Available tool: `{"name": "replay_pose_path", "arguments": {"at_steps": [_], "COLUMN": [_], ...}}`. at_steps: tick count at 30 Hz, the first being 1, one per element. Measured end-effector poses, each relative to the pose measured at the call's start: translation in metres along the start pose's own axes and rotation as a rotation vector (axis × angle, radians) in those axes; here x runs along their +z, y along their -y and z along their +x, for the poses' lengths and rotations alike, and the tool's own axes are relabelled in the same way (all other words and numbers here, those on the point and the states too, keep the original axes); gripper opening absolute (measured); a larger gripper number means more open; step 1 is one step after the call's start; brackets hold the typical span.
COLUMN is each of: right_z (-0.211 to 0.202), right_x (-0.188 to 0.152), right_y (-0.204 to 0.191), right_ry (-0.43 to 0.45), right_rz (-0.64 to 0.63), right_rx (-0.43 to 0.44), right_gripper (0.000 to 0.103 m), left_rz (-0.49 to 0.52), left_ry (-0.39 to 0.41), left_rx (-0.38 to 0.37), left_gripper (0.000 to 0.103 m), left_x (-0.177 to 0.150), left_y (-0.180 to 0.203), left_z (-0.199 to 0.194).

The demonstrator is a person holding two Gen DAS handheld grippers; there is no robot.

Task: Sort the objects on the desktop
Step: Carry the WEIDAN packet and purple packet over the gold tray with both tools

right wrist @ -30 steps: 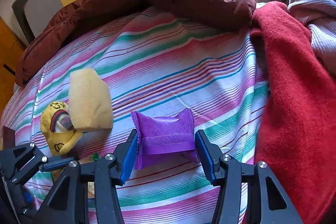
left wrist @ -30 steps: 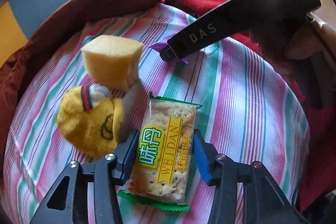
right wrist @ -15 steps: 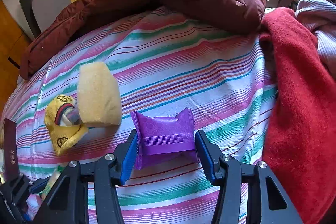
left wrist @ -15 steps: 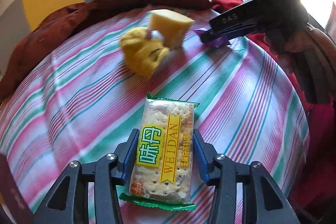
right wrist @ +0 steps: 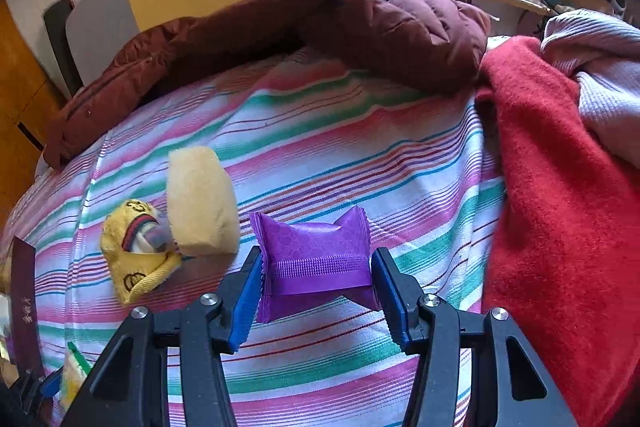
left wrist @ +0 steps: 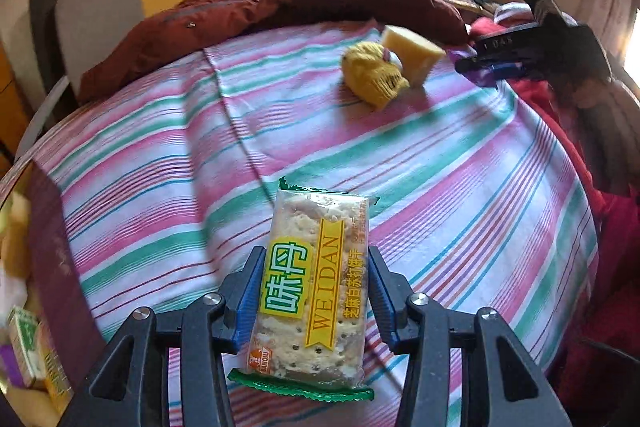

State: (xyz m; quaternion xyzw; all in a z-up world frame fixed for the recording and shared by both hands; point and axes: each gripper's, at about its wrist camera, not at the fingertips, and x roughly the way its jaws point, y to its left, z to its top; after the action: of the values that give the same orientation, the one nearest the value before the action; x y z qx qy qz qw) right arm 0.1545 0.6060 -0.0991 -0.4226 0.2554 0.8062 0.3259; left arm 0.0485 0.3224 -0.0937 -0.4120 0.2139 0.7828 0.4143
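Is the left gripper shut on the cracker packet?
Shut: the left gripper presses both blue pads against the cracker packet, lifted off the sheet.

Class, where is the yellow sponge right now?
In the right wrist view the sponge lies on the striped sheet left of centre, touching the yellow sock and just left of the purple packet.

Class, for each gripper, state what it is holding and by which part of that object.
The left gripper clamps the cracker packet across its long side edges. The right gripper clamps the purple packet by its two crimped ends.
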Motion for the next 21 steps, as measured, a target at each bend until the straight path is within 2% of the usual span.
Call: {"name": "replay_pose_path", "arguments": {"at_steps": [10, 21], "right_z": [-0.017, -0.029], "right_x": [-0.001, -0.008], "right_y": [-0.002, -0.024], "right_ry": [0.069, 0.083], "right_rz": [0.016, -0.024], "right_rx": [0.025, 0.018], "right_gripper": [0.054, 0.054], "left_rz": [-0.071, -0.18], "left_ry": [0.119, 0.148], "left_rx": [0.086, 0.175], "left_gripper": [0.049, 0.049], "left_x": [0.004, -0.011], "left_y": [-0.03, -0.076], "left_z": [-0.059, -0.089]}}
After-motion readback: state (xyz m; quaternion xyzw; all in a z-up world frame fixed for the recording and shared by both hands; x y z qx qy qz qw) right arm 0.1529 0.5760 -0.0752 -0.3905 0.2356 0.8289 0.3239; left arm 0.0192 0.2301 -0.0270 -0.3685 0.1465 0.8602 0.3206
